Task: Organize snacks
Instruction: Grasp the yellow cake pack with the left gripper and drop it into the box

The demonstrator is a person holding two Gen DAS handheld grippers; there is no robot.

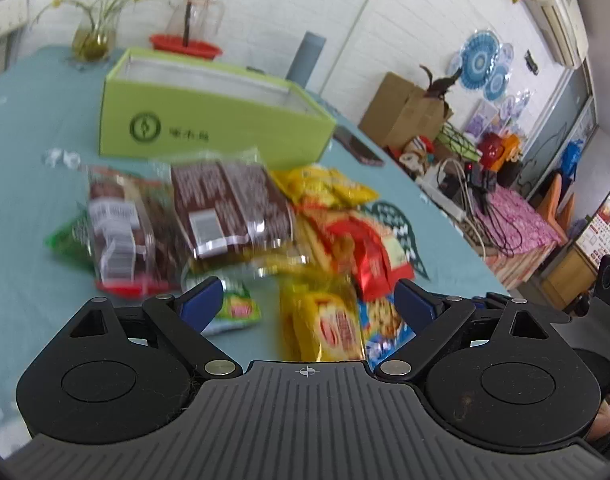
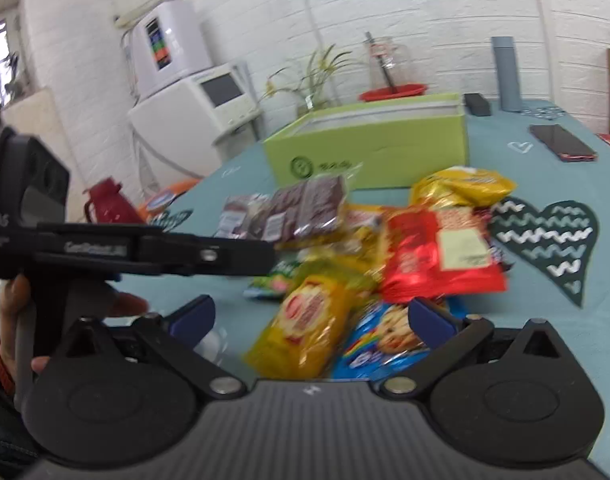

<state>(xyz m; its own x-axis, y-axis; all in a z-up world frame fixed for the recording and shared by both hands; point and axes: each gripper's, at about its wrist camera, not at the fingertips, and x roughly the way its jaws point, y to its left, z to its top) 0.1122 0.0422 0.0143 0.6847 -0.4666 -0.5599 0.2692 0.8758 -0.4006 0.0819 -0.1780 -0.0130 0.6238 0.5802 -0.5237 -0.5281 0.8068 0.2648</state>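
Lime-green box (image 1: 209, 120), teal tablecloth (image 1: 33, 208)

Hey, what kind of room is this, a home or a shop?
Probably a lived-in home room: a flower vase on the cloth-covered table, an air conditioner on the wall, and a white appliance alongside.

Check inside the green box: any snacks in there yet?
The green box is open-topped; both views show only its rim and a strip of pale inner wall. Its floor is hidden by the near wall, so contents cannot be told. Snack packets lie on the table in front.

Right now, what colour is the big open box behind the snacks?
Lime green box, with a dark green round logo; clearest in the left wrist view.
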